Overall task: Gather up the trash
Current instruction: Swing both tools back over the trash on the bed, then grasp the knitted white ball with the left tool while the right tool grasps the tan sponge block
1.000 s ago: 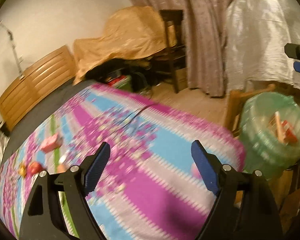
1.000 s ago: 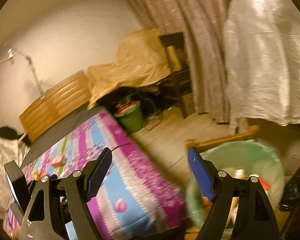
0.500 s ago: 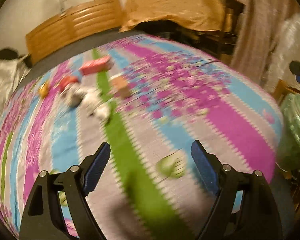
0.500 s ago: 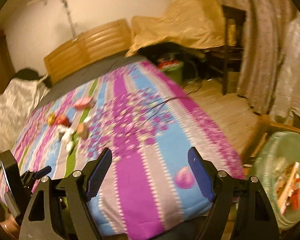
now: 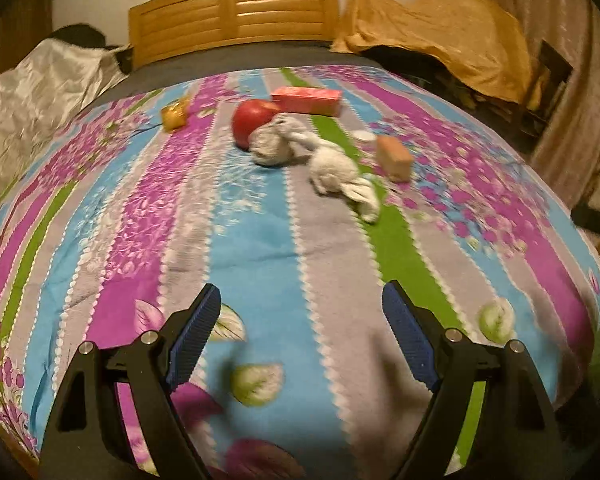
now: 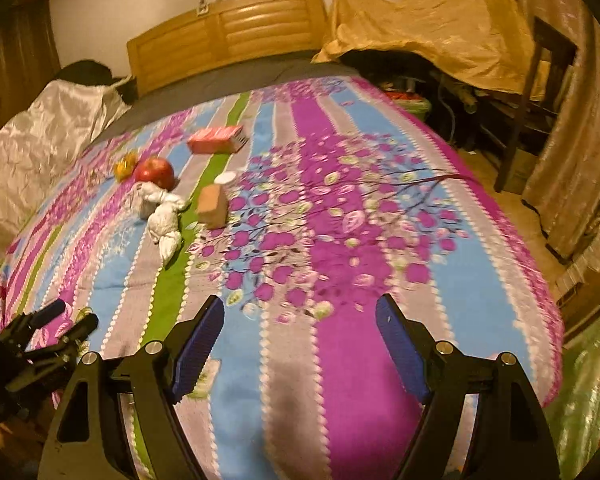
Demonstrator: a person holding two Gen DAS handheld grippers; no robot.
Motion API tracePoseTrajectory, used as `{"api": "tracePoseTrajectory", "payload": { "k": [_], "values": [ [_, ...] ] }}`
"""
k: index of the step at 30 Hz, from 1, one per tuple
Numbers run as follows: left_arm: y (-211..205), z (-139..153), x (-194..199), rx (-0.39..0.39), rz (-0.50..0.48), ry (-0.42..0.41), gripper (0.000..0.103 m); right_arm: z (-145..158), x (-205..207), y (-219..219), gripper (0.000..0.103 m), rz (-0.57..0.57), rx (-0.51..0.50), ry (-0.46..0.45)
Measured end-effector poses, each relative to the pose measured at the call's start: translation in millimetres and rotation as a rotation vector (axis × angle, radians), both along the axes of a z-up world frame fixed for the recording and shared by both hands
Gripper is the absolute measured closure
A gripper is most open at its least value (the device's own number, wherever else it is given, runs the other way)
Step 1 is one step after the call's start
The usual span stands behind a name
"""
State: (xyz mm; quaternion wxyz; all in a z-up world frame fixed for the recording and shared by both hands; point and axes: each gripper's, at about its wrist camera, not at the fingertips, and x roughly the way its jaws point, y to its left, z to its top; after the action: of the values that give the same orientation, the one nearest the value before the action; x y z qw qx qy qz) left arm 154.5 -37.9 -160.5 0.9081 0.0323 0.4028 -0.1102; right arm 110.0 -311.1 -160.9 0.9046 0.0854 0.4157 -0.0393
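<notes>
Trash on striped bedspread [image 5: 260, 248], mid-bed.
We list crumpled tissues [image 5: 336, 168], touching an apple [image 5: 250, 120]; pink box [image 5: 306, 100] behind, brown block [image 5: 394, 156] just beside. Left gripper [image 5: 300, 336] and right gripper [image 6: 300, 344] gape empty, well short of them.

This is a home bedroom. A bed [image 5: 260, 240] under a striped floral blanket fills the room, with a slatted wooden headboard [image 5: 236, 16] at its far end. Right of the headboard stand cloth-draped furniture [image 6: 428, 28], a dark chair [image 6: 540, 92] and curtains [image 6: 580, 120].
</notes>
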Motion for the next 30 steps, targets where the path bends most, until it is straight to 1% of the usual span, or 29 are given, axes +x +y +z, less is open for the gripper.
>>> {"api": "tracePoseTrajectory", "payload": {
  "k": [5,7,12,17,19,21,24,25,26,27,28,29,30],
  "values": [
    [15.3,-0.8,26.2,-0.034,0.042,0.002,0.024,-12.6,41.7,22.1,0.024,0.059,0.000,0.013],
    [15.4,-2.2,36.3,-0.043,0.039,0.005,0.024,-18.1,64.3,32.5,0.024,0.095,-0.002,0.013],
    [5.8,-5.6,59.4,-0.050,0.005,-0.012,0.025,-22.4,108.5,44.2,0.025,0.143,0.006,-0.009],
    [3.1,-11.7,76.1,-0.074,0.015,0.001,0.026,-20.5,152.4,55.7,0.025,0.213,0.033,-0.035],
    [3.6,-14.4,78.9,-0.072,0.020,0.005,0.026,-24.5,172.8,63.6,0.025,0.247,0.035,-0.027],
    [4.3,-17.6,80.6,-0.071,0.025,0.013,0.026,-32.6,188.8,69.7,0.025,0.253,0.018,-0.011],
    [5.1,-20.7,83.1,-0.069,0.030,0.023,0.026,-50.2,205.2,73.3,0.035,0.253,0.026,0.042],
    [5.1,-20.9,83.2,-0.068,0.028,0.023,0.026,-56.7,209.7,72.8,0.042,0.248,0.032,0.064],
    [3.6,-20.7,83.6,-0.065,0.023,0.021,0.026,-63.2,212.0,71.8,0.052,0.242,0.041,0.084],
    [1.7,-20.0,83.6,-0.061,0.018,0.016,0.026,-70.7,214.1,68.4,0.058,0.241,0.078,0.106],
    [-0.6,-19.1,84.1,-0.056,0.012,0.009,0.026,-73.7,213.6,66.5,0.063,0.242,0.106,0.107],
    [-4.4,-17.6,84.4,-0.051,0.003,-0.001,0.026,-75.6,212.3,63.5,0.072,0.241,0.136,0.102],
    [-7.8,-16.4,84.6,-0.048,-0.004,-0.010,0.026,-76.2,210.3,61.8,0.074,0.244,0.152,0.097]
  ]
}}
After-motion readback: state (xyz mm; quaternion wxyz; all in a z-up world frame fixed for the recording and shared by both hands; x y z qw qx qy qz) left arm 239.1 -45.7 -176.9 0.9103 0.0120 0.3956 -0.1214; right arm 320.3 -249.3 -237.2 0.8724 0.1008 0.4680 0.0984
